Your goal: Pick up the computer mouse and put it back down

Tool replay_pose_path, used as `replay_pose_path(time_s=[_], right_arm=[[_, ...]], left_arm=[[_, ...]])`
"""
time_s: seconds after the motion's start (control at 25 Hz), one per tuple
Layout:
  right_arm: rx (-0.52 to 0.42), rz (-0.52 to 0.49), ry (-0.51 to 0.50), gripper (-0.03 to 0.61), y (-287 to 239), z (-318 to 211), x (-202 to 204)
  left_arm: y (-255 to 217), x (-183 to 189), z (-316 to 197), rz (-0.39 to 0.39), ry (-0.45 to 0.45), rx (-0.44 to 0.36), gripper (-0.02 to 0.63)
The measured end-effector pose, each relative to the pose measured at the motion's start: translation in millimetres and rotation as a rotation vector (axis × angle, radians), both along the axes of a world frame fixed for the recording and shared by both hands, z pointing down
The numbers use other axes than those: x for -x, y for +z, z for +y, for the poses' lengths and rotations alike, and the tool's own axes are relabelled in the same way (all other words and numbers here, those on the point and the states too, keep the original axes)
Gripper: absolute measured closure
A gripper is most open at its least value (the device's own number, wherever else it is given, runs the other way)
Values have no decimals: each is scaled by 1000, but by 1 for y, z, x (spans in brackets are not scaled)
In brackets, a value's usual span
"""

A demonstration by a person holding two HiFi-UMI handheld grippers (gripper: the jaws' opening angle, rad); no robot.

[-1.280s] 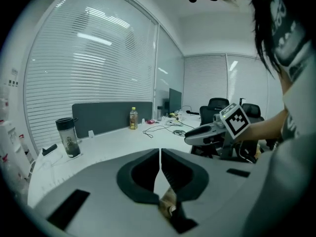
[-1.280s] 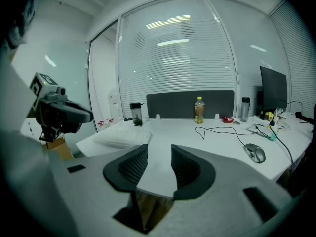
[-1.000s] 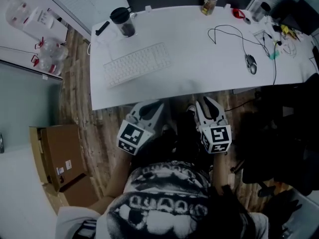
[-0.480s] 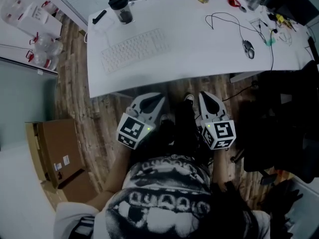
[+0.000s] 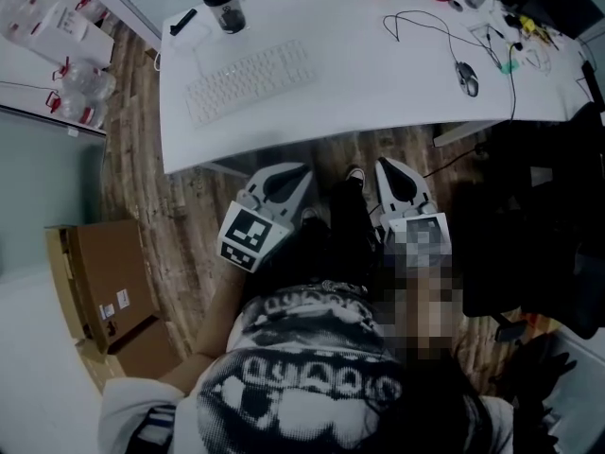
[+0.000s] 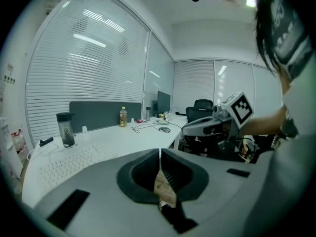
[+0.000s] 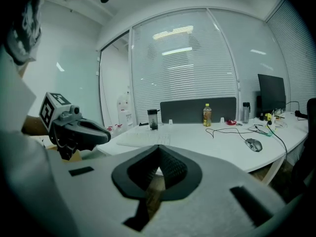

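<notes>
The grey computer mouse lies on the right part of the white desk, with its black cable looping behind it. It also shows small in the left gripper view as the mouse and in the right gripper view as the mouse. My left gripper and right gripper hang side by side over the wooden floor, short of the desk's near edge and far from the mouse. Both are shut with nothing between the jaws. Each gripper view catches the other tool: the right gripper and the left gripper.
A white keyboard lies on the desk's left half, with a dark cup behind it. A bottle and small clutter stand along the far edge. A cardboard box sits on the floor at left, a black office chair at right.
The right gripper's jaws stood slightly apart a second ago and are now together. The desk has slid up in the head view, so both grippers sit farther from its edge.
</notes>
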State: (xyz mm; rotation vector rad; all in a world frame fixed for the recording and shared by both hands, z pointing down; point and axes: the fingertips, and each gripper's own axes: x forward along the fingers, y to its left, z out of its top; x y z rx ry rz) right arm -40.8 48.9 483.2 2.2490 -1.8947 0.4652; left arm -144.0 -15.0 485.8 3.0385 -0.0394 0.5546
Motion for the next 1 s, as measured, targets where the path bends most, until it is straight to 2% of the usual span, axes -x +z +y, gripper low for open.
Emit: replay_pose_path(time_s=[0.48, 1.0], right_arm=[[18, 21, 24, 578, -1, 20, -22], [30, 0, 86, 578, 3, 47, -38]], left_arm=[[-6, -13, 20, 10, 45, -28, 603], [-3, -26, 36, 3, 101, -34, 603]])
